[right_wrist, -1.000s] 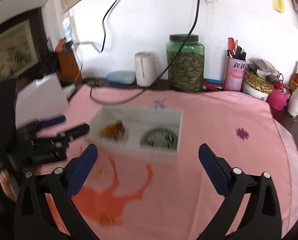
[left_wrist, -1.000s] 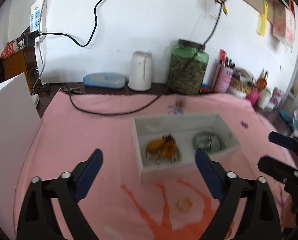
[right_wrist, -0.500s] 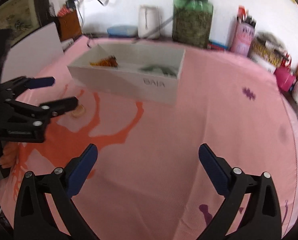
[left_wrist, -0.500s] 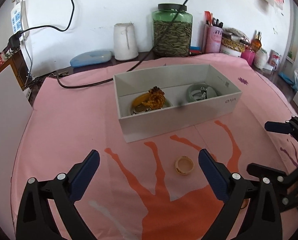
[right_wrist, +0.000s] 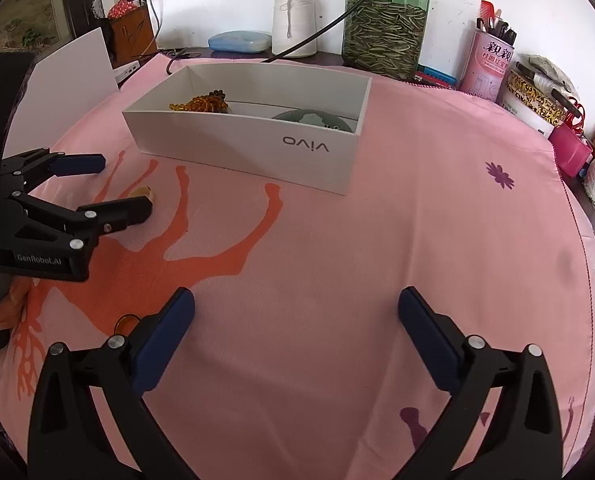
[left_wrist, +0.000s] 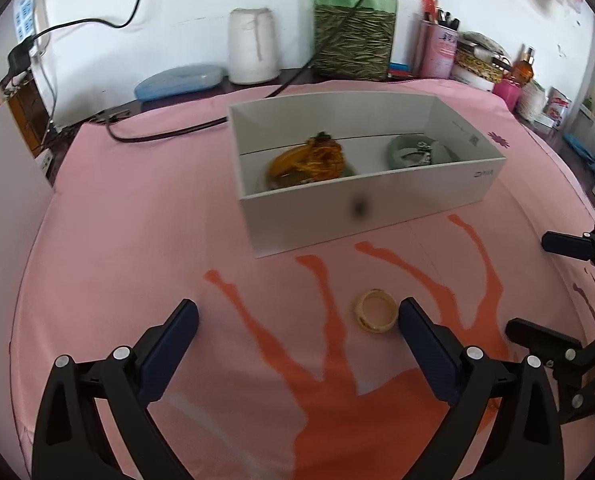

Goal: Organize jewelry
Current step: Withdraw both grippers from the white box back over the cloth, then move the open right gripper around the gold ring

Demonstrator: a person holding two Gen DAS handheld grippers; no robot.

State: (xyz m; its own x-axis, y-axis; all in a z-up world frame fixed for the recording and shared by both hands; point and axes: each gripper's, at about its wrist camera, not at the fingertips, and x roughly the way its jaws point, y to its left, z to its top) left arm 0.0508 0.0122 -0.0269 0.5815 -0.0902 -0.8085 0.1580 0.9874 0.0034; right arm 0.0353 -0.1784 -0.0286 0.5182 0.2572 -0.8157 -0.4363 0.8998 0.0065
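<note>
Pale round ring flat on pink cloth, 6 o'clock of white card box. Left gripper fingers wide apart, empty, right pad beside ring. Right gripper fingers wide apart, empty.

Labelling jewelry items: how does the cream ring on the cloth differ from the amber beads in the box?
1. Place: the cream ring lies loose on the pink cloth; the amber beads sit inside the white box.
2. Look: the ring is one plain pale band; the beads are a heaped orange-brown string.
3. The ring lies close to the open left claw; the beads lie farther off.

Shared: neither is gripped.
</note>
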